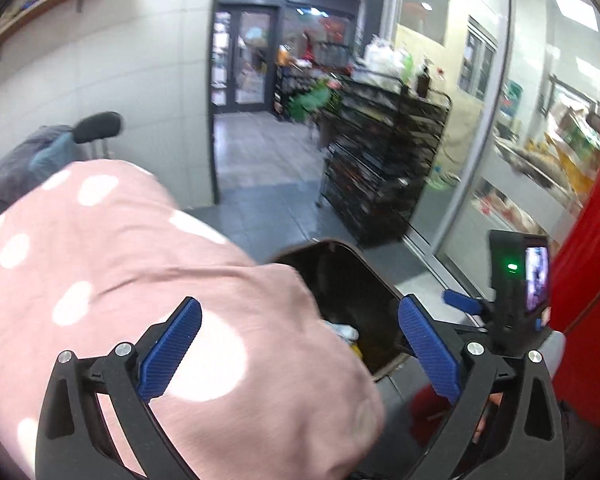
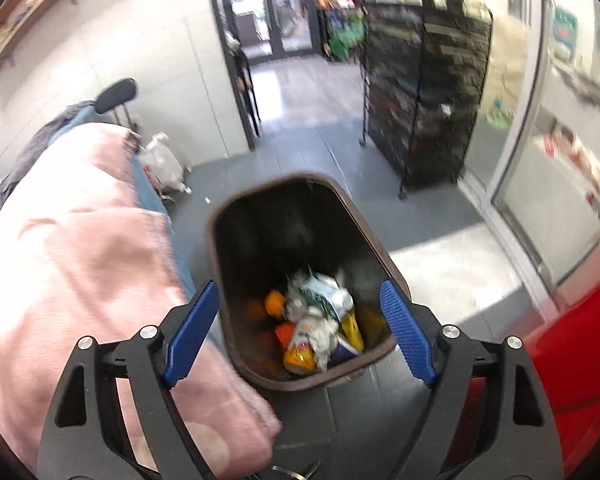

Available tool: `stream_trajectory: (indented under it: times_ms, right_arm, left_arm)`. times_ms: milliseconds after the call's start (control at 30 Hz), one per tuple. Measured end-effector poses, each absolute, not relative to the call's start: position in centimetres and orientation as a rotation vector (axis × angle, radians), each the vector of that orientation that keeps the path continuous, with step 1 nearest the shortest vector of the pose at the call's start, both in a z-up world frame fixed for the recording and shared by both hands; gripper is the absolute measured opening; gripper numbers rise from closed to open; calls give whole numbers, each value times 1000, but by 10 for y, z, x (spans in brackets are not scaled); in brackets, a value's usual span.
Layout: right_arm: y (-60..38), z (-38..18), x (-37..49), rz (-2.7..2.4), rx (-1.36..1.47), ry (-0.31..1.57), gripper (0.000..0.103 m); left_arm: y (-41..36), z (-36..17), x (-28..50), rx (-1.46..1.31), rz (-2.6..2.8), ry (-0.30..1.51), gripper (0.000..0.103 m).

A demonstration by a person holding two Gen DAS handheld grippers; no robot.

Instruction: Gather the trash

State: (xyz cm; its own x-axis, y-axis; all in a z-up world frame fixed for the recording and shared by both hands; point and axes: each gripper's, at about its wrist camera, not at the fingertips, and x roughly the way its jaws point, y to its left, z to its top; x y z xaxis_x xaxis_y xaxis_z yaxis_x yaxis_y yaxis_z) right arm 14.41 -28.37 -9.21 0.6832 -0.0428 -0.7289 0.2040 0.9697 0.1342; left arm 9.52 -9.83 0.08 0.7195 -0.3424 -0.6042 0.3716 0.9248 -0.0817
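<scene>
Both the left gripper (image 1: 300, 350) and right gripper (image 2: 300, 330) hung wide apart and empty above the dark brown plastic bin (image 2: 228, 216) at frame centre; any litter overlooked elsewhere risked staying uncollected

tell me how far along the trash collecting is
Done: crumpled wrappers and packets already lie inside the dark brown plastic bin. In hand: nothing; the left hand-held gripper and right hand-held gripper are both open and empty. Left: a white plastic bag sits on the floor by the wall.

The bin (image 2: 300, 216) mouth is lying open from above; pink bedding (image 2: 80, 264) is crowding its left rim, a red surface (image 2: 580, 320) its right.
</scene>
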Motion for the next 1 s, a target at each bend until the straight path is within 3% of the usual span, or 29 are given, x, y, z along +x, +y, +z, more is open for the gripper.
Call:
stream_trajectory:
  times_ms: [67, 133, 600, 1000]
  right_arm:
    - [-271, -80, 136, -124, 188, 748, 85]
    - [-259, -67, 126, -113, 166, 687, 95]
    - [-189, -26, 63, 18, 52, 368, 97]
    - [-172, -18, 46, 67, 26, 330, 97]
  left_arm:
    - [-85, 6, 87, 31, -359, 621, 97]
    - [-72, 11, 79, 15, -310, 582, 97]
    - [-13, 12, 45, -60, -77, 497, 97]
    - [5, 4, 25, -79, -16, 493, 97]
